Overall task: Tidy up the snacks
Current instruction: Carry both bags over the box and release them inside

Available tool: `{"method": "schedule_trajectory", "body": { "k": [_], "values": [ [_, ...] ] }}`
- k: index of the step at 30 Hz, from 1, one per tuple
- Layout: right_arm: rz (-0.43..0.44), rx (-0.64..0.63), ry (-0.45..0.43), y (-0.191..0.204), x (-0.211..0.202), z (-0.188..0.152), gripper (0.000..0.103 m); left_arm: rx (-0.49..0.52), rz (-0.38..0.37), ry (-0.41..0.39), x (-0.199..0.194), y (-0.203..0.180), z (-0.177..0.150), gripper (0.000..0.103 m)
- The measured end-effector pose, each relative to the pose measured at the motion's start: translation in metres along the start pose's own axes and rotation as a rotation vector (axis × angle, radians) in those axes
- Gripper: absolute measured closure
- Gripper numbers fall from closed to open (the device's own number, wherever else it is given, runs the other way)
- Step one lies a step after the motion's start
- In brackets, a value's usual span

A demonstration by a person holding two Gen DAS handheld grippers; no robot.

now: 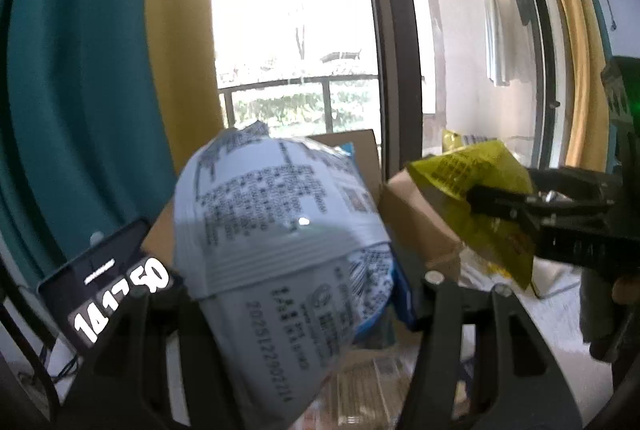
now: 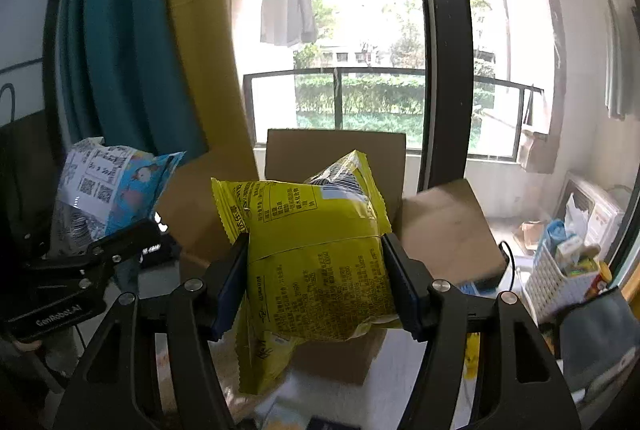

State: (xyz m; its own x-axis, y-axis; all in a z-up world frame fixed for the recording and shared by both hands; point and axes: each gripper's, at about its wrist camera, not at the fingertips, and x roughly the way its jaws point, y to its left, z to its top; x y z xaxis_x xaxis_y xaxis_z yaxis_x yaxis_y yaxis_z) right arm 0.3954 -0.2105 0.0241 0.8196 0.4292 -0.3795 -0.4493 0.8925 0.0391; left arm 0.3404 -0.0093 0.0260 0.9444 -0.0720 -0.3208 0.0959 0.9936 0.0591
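Yellow snack bag [image 2: 316,262] clamped in right gripper [image 2: 316,278], before open cardboard box [image 2: 444,230].

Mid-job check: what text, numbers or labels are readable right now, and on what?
"14 17 50", partly hidden: phone screen.
"GenRobot.AI": left gripper body.
"2025122902211", last digits uncertain: white-and-blue snack bag.
Other print and QR codes on that bag: blurred.
Small print and barcode on the yellow snack bag: too small to read.

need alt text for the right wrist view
The right hand-held gripper clamps a puffy yellow snack bag in front of an open cardboard box. At left, the left hand-held gripper holds a blue-and-white snack bag; a balcony window lies behind.
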Motion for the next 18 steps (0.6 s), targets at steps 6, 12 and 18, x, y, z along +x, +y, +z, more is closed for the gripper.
{"method": "schedule_trajectory", "body": {
  "k": [6, 12, 18],
  "values": [
    [-0.01, 0.011, -0.019, -0.011, 0.028, 0.013, 0.036, -0.003, -0.002, 0.012, 0.055, 0.006, 0.015, 0.045],
    [-0.035, 0.026, -0.015, -0.026, 0.064, 0.022, 0.036, 0.001, -0.023, 0.084, 0.104, 0.008, 0.018, 0.043],
    [-0.05, 0.077, -0.014, -0.037, 0.093, 0.026, 0.031, -0.052, -0.015, 0.14, 0.138, 0.013, 0.016, 0.018]
  ]
}}
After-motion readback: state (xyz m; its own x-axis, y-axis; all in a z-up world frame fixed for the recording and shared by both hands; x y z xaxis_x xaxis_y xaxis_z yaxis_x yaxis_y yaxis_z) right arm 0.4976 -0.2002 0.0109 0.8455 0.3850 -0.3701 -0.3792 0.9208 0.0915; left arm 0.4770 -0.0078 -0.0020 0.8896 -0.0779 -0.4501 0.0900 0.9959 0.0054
